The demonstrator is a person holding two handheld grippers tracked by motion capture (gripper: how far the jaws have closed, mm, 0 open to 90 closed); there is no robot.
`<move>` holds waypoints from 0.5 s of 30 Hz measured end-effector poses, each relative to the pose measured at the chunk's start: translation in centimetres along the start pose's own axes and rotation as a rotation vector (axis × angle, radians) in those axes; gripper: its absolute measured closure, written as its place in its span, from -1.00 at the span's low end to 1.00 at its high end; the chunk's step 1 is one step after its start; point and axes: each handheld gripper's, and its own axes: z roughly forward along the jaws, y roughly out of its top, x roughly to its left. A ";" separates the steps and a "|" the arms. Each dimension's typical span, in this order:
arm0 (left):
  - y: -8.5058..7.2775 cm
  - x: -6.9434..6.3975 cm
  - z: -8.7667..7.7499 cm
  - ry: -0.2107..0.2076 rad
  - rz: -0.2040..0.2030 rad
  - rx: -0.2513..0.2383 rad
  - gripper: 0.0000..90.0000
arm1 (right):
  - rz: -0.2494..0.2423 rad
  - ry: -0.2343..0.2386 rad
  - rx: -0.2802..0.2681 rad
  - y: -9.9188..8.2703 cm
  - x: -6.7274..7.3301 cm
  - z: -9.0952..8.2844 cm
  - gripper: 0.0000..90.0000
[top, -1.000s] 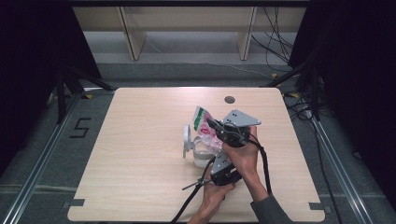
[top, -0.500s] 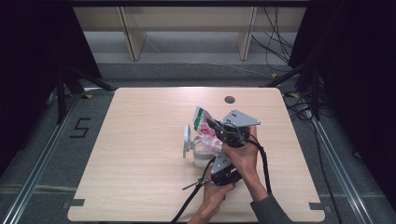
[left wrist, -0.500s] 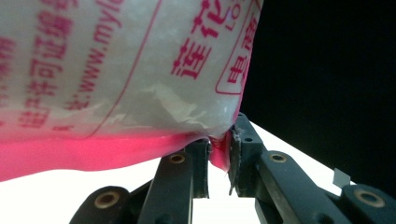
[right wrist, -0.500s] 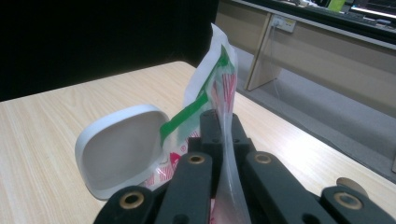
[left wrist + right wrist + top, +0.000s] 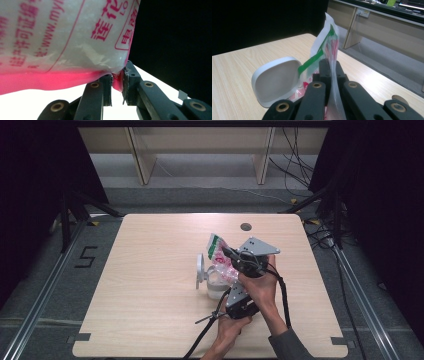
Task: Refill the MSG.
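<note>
Carefully, with my left gripper (image 5: 116,82) and right gripper (image 5: 332,72) both clamped on the printed plastic bag (image 5: 219,254) held tilted over the white lidded container (image 5: 216,282) mid-table, I'd keep the jaws tight and tip slowly, mouth over the opening.

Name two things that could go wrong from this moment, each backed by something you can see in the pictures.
1. The bag is pinched only at thin edges, by the left gripper and the right gripper. The film could slip out or tear if the two pull apart.
2. The bag hangs tilted over the small white container, whose lid stands open beside it. Contents might spill past the mouth, or the bag could nudge the light container over.
</note>
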 end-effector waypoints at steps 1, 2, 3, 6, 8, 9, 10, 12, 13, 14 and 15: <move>0.0 0.0 0.0 -0.001 -0.002 -0.002 0.76 | 0.007 0.009 0.009 0.0 0.1 0.0 1.00; 0.0 0.0 0.0 0.001 -0.002 -0.002 0.76 | 0.003 0.006 0.011 0.0 0.1 0.0 1.00; 0.0 0.0 0.0 0.001 0.000 0.001 0.76 | 0.001 -0.001 0.006 -0.1 0.1 0.1 1.00; 0.0 0.0 0.0 0.000 -0.001 -0.003 0.76 | 0.009 0.006 0.007 0.0 0.1 0.1 1.00; 0.0 0.0 0.1 -0.004 -0.003 -0.007 0.76 | 0.004 0.009 0.008 0.0 0.2 0.0 1.00; 0.0 0.0 0.0 -0.001 -0.003 -0.004 0.76 | -0.009 0.002 0.001 0.0 0.1 0.1 1.00; 0.0 0.0 0.0 0.000 0.000 0.000 0.76 | -0.036 -0.005 -0.010 0.0 -0.1 0.2 1.00; 0.0 0.0 0.0 -0.002 -0.002 -0.003 0.76 | 0.020 0.009 0.015 -0.1 0.2 0.0 1.00; 0.0 0.0 0.1 -0.003 -0.003 -0.005 0.76 | 0.015 0.007 0.009 0.0 0.2 0.0 1.00; 0.0 0.0 0.1 -0.003 -0.003 -0.005 0.76 | 0.015 0.007 0.009 0.0 0.2 0.0 1.00; 0.0 0.0 0.0 -0.004 -0.002 -0.006 0.76 | -0.008 0.004 -0.002 0.0 0.1 0.1 1.00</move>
